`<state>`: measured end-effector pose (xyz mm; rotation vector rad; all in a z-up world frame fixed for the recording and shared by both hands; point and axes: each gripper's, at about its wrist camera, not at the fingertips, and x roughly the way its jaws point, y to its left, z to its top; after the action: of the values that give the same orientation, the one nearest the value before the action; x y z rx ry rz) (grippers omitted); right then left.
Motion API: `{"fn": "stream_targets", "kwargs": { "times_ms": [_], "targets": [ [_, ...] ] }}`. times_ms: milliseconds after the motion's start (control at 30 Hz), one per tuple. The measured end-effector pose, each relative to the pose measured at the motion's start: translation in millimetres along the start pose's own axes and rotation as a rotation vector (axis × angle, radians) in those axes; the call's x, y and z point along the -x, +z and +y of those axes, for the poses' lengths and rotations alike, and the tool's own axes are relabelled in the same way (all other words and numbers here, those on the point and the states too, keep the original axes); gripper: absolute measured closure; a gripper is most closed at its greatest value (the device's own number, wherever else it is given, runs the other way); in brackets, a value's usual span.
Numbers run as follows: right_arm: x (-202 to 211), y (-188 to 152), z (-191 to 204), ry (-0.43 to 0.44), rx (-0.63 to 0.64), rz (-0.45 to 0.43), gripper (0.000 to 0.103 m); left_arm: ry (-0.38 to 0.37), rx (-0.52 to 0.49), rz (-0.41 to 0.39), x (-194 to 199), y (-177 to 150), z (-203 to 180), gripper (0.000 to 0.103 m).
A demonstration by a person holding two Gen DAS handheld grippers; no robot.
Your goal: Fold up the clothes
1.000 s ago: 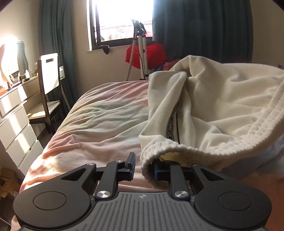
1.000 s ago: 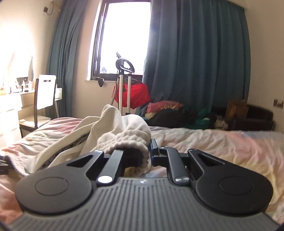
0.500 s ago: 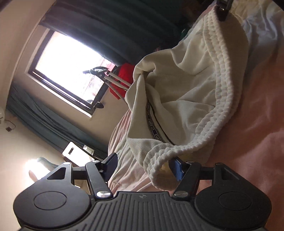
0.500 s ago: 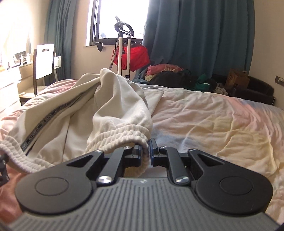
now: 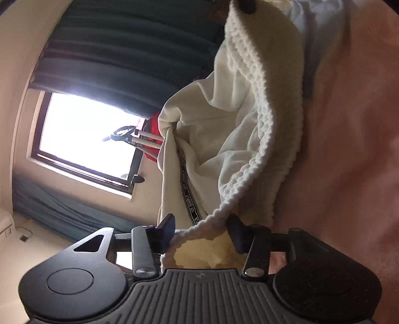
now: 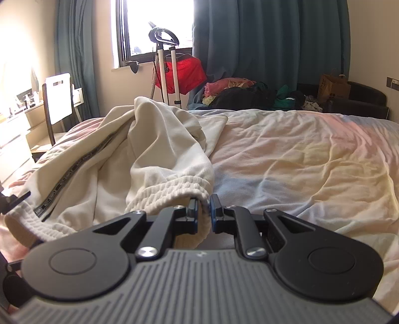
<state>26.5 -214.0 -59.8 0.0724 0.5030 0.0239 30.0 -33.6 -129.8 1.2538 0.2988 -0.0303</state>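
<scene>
Cream sweatpants with a ribbed elastic waistband and a black lettered side stripe lie rumpled on the bed. My right gripper is shut on the waistband at its right end. My left gripper is rolled sideways with its jaws wide apart; the waistband at the other end runs between the fingers, and I cannot tell if they touch it. The right gripper's tip shows at the top of the left wrist view.
The bed has a pink, yellow and blue sheet. Behind it are a window, teal curtains, a garment steamer stand, a red item, a clothes pile, and a chair and dresser at left.
The left gripper rolled sideways and opened wider around the waistband. The right gripper closed on the other end, and the pants now lie stretched lower on the bed.
</scene>
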Motion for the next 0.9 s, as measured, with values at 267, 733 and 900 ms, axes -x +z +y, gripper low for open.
{"fn": "stream_targets", "kwargs": {
  "times_ms": [267, 733, 900],
  "targets": [
    [8, 5, 14, 0.01, 0.105, -0.05, 0.09, 0.026, 0.245, 0.003, 2, 2, 43, 0.066],
    [1, -37, 89, 0.112, 0.649, -0.043, 0.088, -0.177, 0.896, 0.48, -29, -74, 130, 0.07],
    [20, -19, 78, 0.213, 0.529, -0.022, 0.087, -0.266, 1.014, 0.494, -4, -102, 126, 0.067]
  ]
}}
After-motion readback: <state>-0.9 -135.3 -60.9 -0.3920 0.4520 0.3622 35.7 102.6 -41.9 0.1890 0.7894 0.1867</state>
